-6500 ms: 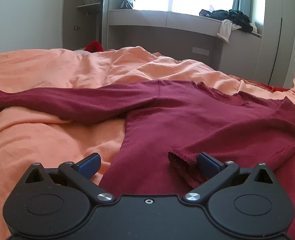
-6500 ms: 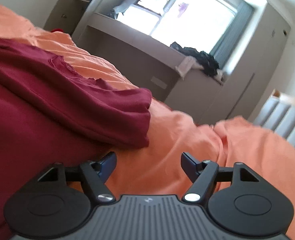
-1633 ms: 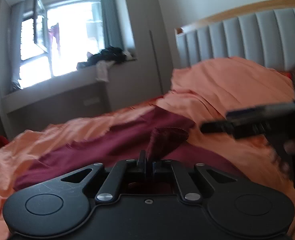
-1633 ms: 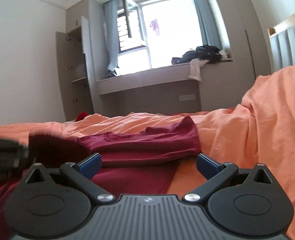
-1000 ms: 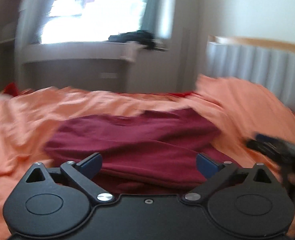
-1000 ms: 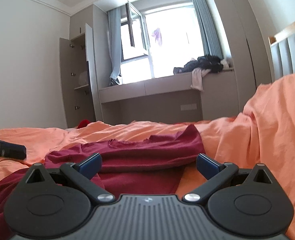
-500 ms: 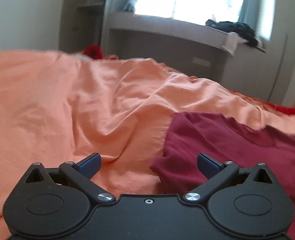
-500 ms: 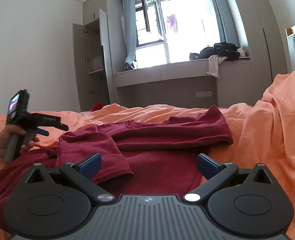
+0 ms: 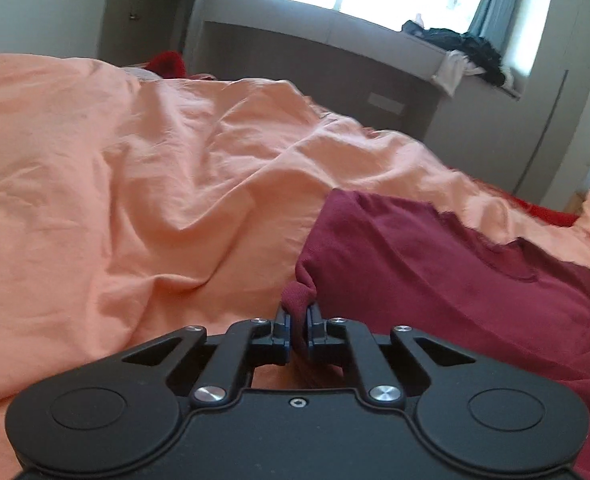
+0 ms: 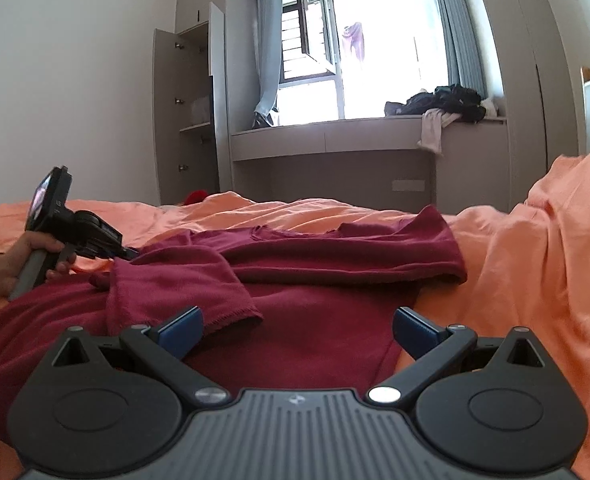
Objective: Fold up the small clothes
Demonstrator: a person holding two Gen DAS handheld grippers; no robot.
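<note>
— Half a second back our left gripper (image 9: 298, 322) had its jaws wide apart over the shirt's corner. Its jaws have just been closing, and a little bunch of red cloth sits pinched between them now.

— So where do we see the big things?

— We see the orange blanket (image 9: 127, 184) spread over the whole bed. On top of it lies the dark red shirt (image 10: 335, 280), partly folded, with one sleeve (image 10: 183, 284) laid across its middle.

— And our right gripper (image 10: 297, 330)?

— We hold it low over the near part of the shirt. Its blue fingers (image 10: 181, 330) stand far apart and nothing is between them.

— What do we see at the left side?

— We see our left hand (image 10: 5, 264) around the grey handle, at the shirt's left edge.

— And the bit we pinch?

— It is the shirt's left corner (image 9: 297, 294), just beside the orange blanket.
</note>
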